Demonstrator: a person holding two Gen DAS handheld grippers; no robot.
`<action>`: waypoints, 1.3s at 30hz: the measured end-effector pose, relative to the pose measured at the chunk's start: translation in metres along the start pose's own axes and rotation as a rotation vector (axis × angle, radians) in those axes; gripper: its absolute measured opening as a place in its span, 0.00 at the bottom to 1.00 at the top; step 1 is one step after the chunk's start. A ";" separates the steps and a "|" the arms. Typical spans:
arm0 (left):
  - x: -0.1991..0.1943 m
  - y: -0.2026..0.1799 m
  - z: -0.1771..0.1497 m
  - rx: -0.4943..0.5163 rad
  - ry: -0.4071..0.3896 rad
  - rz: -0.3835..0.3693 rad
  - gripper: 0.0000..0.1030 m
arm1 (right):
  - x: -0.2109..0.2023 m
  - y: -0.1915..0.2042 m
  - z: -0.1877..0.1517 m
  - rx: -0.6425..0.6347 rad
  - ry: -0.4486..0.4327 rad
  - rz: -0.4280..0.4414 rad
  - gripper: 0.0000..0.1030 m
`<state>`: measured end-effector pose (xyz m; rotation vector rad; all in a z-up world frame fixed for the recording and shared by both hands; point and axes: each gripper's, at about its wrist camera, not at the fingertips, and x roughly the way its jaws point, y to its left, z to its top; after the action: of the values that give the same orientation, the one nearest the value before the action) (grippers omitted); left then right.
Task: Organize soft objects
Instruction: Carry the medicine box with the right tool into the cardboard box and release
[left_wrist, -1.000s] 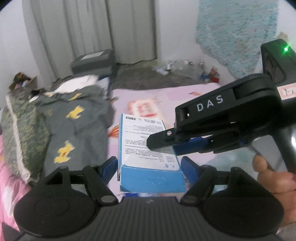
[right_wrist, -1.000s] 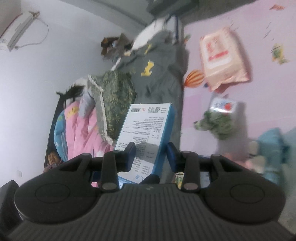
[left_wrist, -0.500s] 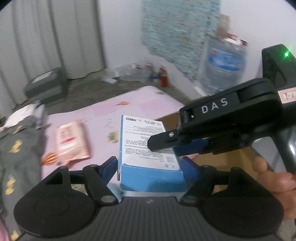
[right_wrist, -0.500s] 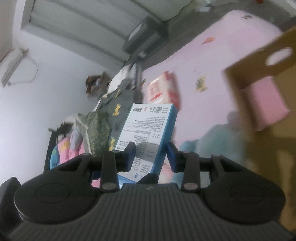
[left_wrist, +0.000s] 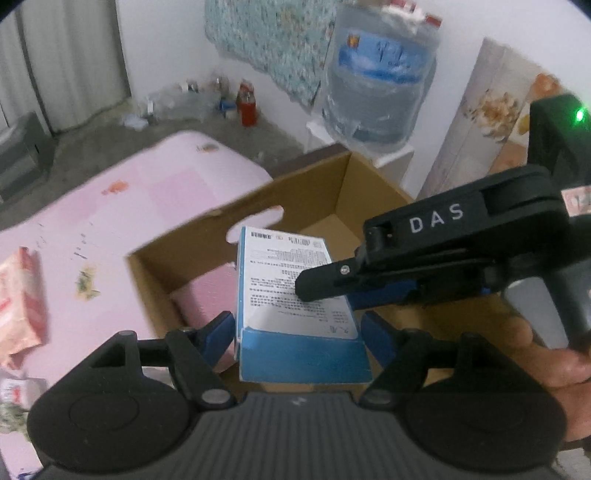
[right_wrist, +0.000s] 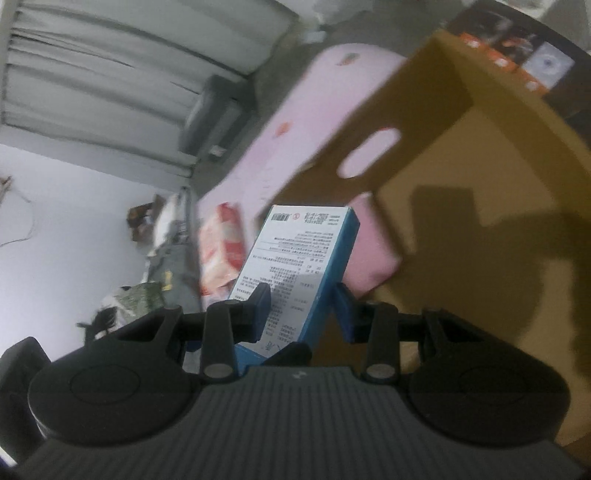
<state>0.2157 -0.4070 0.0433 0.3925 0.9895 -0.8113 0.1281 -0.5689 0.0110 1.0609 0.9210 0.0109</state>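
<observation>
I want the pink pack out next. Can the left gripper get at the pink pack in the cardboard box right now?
Probably not yet. The left gripper is shut on the blue carton, as is the right gripper. The cardboard box is open-topped, so the pink pack looks otherwise unblocked.

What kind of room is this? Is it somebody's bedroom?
Probably a lived-in bedroom. A pink bed sheet covers a bed, grey curtains hang by the wall, and a big water jug stands in the corner behind an open cardboard box.
</observation>
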 end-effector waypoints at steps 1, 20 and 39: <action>0.013 0.000 0.004 -0.013 0.014 0.000 0.74 | 0.005 -0.006 0.007 0.003 0.009 -0.018 0.37; 0.050 0.016 0.010 -0.068 0.073 0.049 0.78 | 0.050 -0.056 0.070 -0.053 -0.003 -0.224 0.36; -0.119 0.142 -0.094 -0.320 -0.163 0.171 0.85 | 0.114 -0.034 -0.037 -0.159 0.309 -0.263 0.36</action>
<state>0.2332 -0.2052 0.0881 0.1301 0.9011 -0.5100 0.1636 -0.5111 -0.0935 0.7961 1.3126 0.0305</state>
